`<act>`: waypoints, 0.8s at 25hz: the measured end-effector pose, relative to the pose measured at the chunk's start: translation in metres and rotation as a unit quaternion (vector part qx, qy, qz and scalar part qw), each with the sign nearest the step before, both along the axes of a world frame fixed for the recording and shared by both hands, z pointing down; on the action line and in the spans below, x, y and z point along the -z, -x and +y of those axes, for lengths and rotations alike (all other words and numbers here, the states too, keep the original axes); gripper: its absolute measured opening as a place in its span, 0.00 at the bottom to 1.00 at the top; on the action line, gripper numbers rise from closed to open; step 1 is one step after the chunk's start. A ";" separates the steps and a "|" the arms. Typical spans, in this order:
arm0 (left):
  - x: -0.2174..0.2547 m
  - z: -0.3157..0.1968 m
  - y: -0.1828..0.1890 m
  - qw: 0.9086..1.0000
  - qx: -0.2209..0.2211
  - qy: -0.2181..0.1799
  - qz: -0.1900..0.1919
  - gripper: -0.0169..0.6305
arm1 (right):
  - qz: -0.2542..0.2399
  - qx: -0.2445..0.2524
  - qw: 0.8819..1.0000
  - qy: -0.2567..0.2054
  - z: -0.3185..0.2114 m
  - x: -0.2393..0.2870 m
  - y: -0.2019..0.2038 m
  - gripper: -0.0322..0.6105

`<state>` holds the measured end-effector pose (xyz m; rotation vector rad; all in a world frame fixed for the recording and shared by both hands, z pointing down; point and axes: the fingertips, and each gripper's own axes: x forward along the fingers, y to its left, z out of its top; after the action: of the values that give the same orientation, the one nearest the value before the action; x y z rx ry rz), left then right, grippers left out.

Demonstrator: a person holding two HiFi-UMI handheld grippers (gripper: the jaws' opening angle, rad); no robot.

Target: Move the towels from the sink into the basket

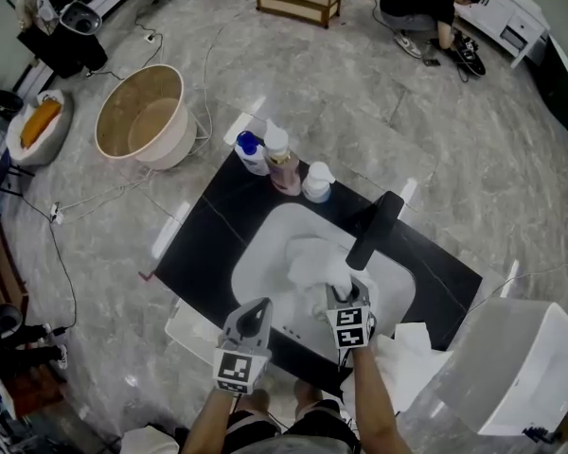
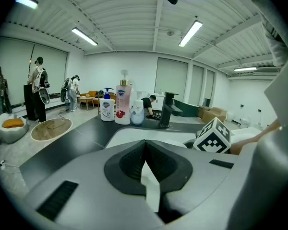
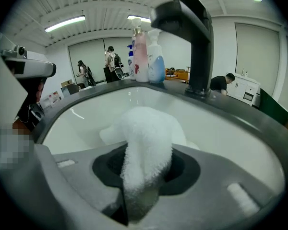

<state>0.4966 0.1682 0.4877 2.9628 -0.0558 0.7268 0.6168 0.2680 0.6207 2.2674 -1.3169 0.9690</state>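
Right hand-held gripper [image 3: 143,176] clamps a towel [image 3: 149,133] over the sink [image 1: 263,239], centre frame. Left hand-held gripper [image 2: 145,152] is closed, empty. The basket [image 1: 525,372], lower right, is seemingly unfilled.

Three bottles [image 1: 284,164] near a black faucet [image 1: 374,230]

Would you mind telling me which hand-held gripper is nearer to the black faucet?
Right. The right hand-held gripper, clamped on a white towel, is over the sink beside the faucet; the left hand-held gripper is at the sink's near-left edge, farther off.
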 end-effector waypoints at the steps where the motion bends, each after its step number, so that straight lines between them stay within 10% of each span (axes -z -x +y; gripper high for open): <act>1: 0.006 -0.001 0.003 1.000 0.002 -0.003 0.003 0.04 | 0.003 -0.001 1.000 -0.009 -0.002 0.009 0.004 0.26; 20: 0.133 -0.030 0.081 0.991 0.077 -0.068 0.084 0.04 | 0.083 0.019 0.988 -0.129 -0.022 0.191 0.057 0.26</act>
<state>0.4157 0.1378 0.3547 3.0910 -0.3292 0.4720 0.5599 0.2457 0.4292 2.4389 -1.4775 0.6104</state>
